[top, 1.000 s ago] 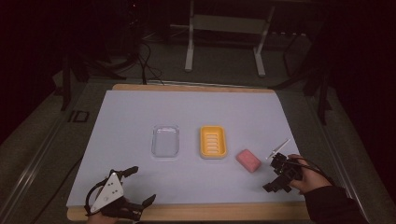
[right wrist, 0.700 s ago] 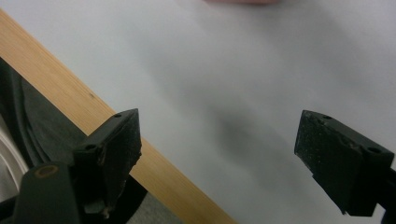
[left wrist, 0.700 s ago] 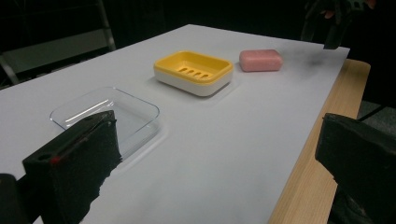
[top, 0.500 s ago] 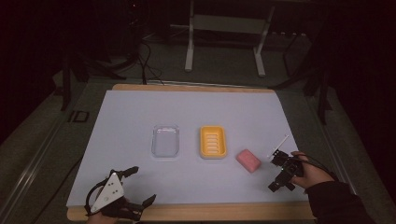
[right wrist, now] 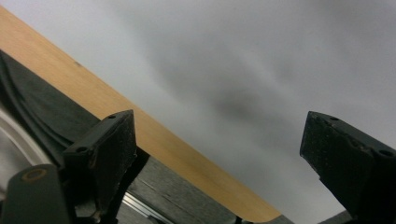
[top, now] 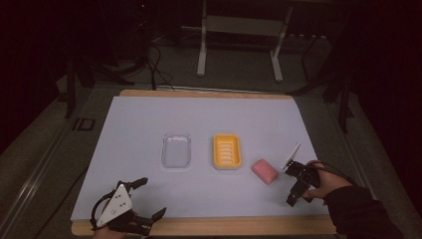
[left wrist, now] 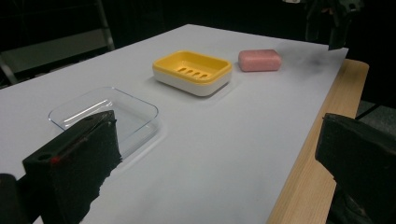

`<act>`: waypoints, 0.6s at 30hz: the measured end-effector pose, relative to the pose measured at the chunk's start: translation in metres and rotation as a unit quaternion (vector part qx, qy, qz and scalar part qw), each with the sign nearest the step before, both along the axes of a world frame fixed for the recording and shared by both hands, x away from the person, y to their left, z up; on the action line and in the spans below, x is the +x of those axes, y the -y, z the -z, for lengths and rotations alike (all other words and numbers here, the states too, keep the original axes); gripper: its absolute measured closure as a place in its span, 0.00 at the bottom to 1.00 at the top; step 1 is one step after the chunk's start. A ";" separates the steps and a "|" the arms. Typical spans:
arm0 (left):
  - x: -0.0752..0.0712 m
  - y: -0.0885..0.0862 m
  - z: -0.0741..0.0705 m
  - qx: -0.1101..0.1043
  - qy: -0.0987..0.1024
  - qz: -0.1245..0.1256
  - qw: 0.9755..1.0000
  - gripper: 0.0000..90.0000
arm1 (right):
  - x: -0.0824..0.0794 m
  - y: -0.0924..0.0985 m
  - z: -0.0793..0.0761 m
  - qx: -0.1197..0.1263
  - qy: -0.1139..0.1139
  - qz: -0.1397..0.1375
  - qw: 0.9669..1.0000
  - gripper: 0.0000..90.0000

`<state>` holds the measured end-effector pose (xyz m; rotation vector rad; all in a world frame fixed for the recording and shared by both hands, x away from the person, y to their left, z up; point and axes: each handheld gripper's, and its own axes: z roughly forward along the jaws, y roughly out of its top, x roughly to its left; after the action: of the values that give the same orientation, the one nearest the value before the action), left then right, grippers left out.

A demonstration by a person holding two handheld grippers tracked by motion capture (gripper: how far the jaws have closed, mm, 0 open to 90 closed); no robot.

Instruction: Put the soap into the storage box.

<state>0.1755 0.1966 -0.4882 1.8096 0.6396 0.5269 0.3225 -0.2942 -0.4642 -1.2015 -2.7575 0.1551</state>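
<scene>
The left tongs [top: 144,199] rest spread and empty at the tabletop's [top: 149,119] near edge. The right tongs [top: 294,185], just opened wider with nothing between them, sit right of the pink soap bar [top: 264,171]. Square them across the bar's narrow sides before pinching; the yellow soap dish [top: 227,151] lies just beyond.

You're at a lab bench: white sheet [top: 149,129] over a wooden table [top: 209,225] under your grippers, metal stand [top: 239,30] and cables [top: 157,64] beyond, dark room
</scene>
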 end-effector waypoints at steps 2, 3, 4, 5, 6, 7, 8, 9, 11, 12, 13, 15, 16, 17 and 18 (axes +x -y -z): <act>0.000 0.000 0.000 0.000 0.000 0.000 1.000 0.00 | 0.001 -0.001 0.001 -0.002 -0.005 0.003 1.000 0.12; 0.000 0.000 0.000 0.000 0.000 0.000 1.000 0.00 | 0.002 -0.002 0.001 0.003 -0.005 0.008 1.000 0.12; 0.000 0.000 0.000 0.000 0.000 0.001 1.000 0.00 | 0.003 -0.003 0.001 0.006 -0.006 0.008 1.000 0.12; 0.000 0.000 0.000 0.000 -0.001 0.001 1.000 0.00 | 0.004 -0.004 0.001 0.008 -0.001 0.005 1.000 0.13; 0.000 0.000 0.000 0.000 -0.001 0.001 1.000 0.00 | 0.005 -0.004 0.001 0.010 0.005 0.002 1.000 0.14; 0.000 0.000 0.000 0.000 -0.001 0.001 1.000 0.00 | 0.006 -0.005 0.000 0.013 0.010 0.001 1.000 0.14; 0.000 0.000 0.000 -0.001 -0.001 0.001 1.000 0.00 | 0.007 -0.006 -0.001 0.017 0.012 0.001 1.000 0.14; 0.000 0.000 0.000 0.000 -0.002 0.002 1.000 0.00 | 0.008 -0.007 -0.001 0.021 0.014 -0.002 1.000 0.14; 0.000 0.000 0.000 0.000 -0.002 0.002 1.000 0.00 | 0.010 -0.010 -0.002 0.033 0.020 -0.004 0.999 0.15; 0.000 0.000 0.000 0.000 -0.001 0.002 1.000 0.00 | 0.011 -0.011 -0.003 0.038 0.024 -0.006 0.999 0.15; 0.000 0.000 0.000 -0.001 -0.002 0.002 1.000 0.00 | 0.011 -0.012 -0.003 0.044 0.026 -0.007 0.999 0.15; 0.000 0.000 0.000 -0.001 -0.001 0.002 1.000 0.00 | 0.013 -0.014 -0.004 0.050 0.033 -0.008 0.998 0.15; 0.000 0.000 0.000 -0.001 -0.001 0.002 1.000 0.00 | 0.014 -0.014 -0.004 0.050 0.037 -0.009 0.998 0.15; 0.000 0.000 0.000 -0.001 -0.001 0.002 1.000 0.00 | 0.015 -0.015 -0.004 0.052 0.041 -0.012 0.998 0.15; 0.000 0.000 0.000 -0.001 -0.001 0.002 1.000 0.00 | 0.016 -0.016 -0.005 0.054 0.045 -0.015 0.997 0.16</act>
<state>0.1754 0.1967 -0.4882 1.8093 0.6374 0.5217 0.3388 -0.2782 -0.4596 -1.1683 -2.8209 -0.0462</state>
